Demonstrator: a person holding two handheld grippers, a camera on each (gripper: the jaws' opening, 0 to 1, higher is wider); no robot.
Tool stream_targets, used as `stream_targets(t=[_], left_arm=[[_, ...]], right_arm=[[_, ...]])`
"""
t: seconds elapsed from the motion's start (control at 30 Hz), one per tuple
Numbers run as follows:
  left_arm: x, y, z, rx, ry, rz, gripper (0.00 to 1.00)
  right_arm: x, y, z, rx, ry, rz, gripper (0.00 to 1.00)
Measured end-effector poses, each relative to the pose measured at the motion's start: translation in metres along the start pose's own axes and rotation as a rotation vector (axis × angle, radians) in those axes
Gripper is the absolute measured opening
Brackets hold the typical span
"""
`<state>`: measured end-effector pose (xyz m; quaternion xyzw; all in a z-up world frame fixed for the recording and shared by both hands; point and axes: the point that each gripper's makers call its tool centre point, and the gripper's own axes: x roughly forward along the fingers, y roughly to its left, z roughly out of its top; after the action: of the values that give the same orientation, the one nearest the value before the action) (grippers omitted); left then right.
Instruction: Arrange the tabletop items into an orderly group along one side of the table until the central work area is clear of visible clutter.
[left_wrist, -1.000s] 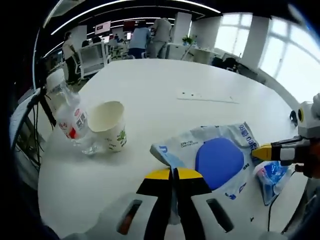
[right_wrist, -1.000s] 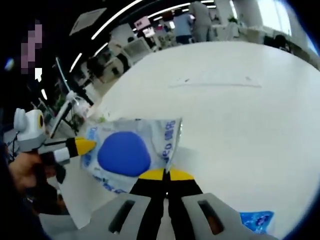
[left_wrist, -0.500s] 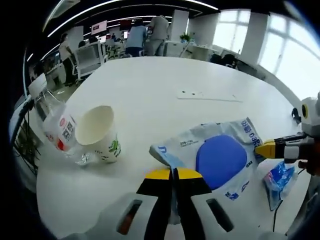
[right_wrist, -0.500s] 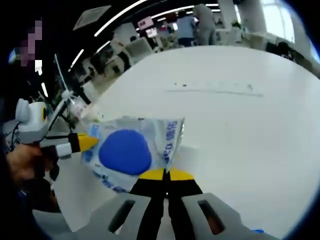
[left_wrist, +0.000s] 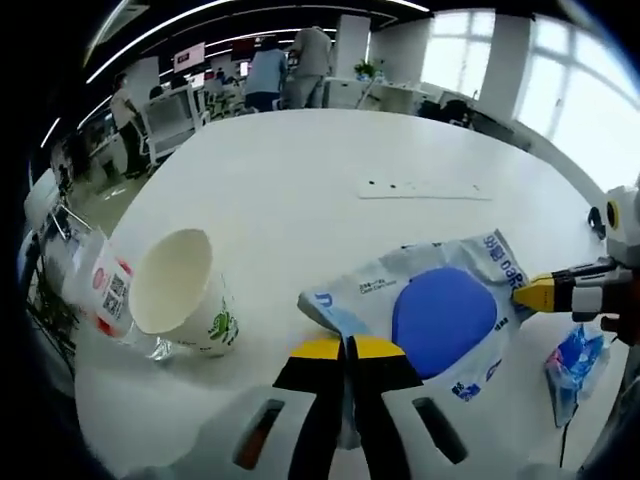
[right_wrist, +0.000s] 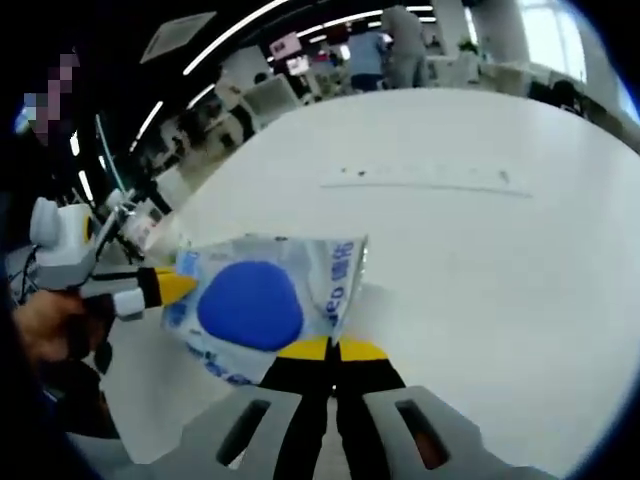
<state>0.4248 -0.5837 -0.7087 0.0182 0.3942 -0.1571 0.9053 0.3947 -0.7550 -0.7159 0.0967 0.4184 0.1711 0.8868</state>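
Through the left gripper view I saw a paper cup lying on its side on the white table, touching a plastic bottle cut off at the edge; a small blue packet lay at the far right. The right gripper view gave me neither cup nor packet clearly. My left gripper was clenched on one edge of the pouch, my right gripper clenched on the opposite edge, stretching it just over the table. Its blue print was too small to read, and so was the bottle's red label.
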Motion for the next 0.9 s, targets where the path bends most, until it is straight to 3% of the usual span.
stream_targets(t=[0.37, 0.9], left_arm=[[0.016, 0.007, 0.019, 0.047, -0.003, 0.013, 0.01], [0.032, 0.013, 0.025, 0.095, 0.025, 0.032, 0.01]], right_arm=[[0.009, -0.001, 0.01, 0.009, -0.015, 0.002, 0.0], [0.02, -0.004, 0.017, 0.01, -0.017, 0.003, 0.0]])
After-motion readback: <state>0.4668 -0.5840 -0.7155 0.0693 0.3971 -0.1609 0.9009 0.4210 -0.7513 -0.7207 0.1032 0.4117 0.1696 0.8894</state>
